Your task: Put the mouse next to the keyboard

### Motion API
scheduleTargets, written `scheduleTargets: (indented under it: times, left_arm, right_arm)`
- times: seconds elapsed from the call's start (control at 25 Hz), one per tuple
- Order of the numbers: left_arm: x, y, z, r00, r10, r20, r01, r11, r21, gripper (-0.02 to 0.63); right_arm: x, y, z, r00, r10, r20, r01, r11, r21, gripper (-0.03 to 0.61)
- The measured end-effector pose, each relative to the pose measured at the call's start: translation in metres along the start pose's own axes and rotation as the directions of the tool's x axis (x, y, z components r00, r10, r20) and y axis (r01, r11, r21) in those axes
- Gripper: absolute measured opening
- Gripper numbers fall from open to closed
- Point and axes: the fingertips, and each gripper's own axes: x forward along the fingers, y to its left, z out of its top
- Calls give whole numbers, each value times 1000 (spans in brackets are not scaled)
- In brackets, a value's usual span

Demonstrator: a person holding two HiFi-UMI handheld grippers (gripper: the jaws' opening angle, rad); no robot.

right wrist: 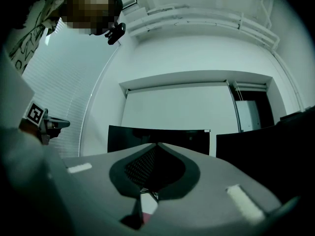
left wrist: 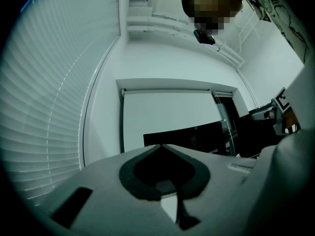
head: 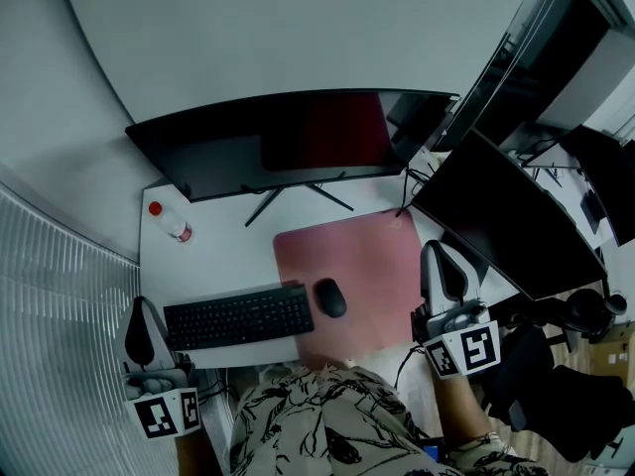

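The left gripper (head: 142,307) is hovering off the left front corner of the tabletop (head: 213,256). Its jaws are lying together with nothing between them and are aiming about level over the tabletop. To its right the keyboard (head: 238,317) is lying along the front edge, its long axis running left to right.

The mouse (head: 329,297) is sitting just beside the keyboard's right end, on the near left part of the pink mouse pad (head: 367,256). From the head view it is hard to say whether it is touching the keyboard or standing a sliver apart. Its long axis is running front to back with a slight slant, roughly square to the keyboard.

Further right, the right gripper (head: 443,251) is hovering at the pad's right edge. Its jaws are also pressed together and empty, and are pointing about level toward the monitor (head: 288,137).

From these jaws the mouse is lying to the left and a little nearer the person, well apart, with only bare pad between. The right hand is the nearer one, since the left has the whole keyboard between it and the mouse. The mouse seems already to be sitting where the task wants it. If it needs nudging, the right jaws would have to part, dip and swing left to close across its narrow width.
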Motion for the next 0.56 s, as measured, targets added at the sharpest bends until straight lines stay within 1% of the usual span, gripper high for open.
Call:
scheduleTargets:
  times: [0.56]
  left_arm:
    - [-2,-1,0,1000,-2,0,2,1000,-2,-8]
  right_arm:
    - [-1,4,2,1000,13,-3,-13,1000,-1,5]
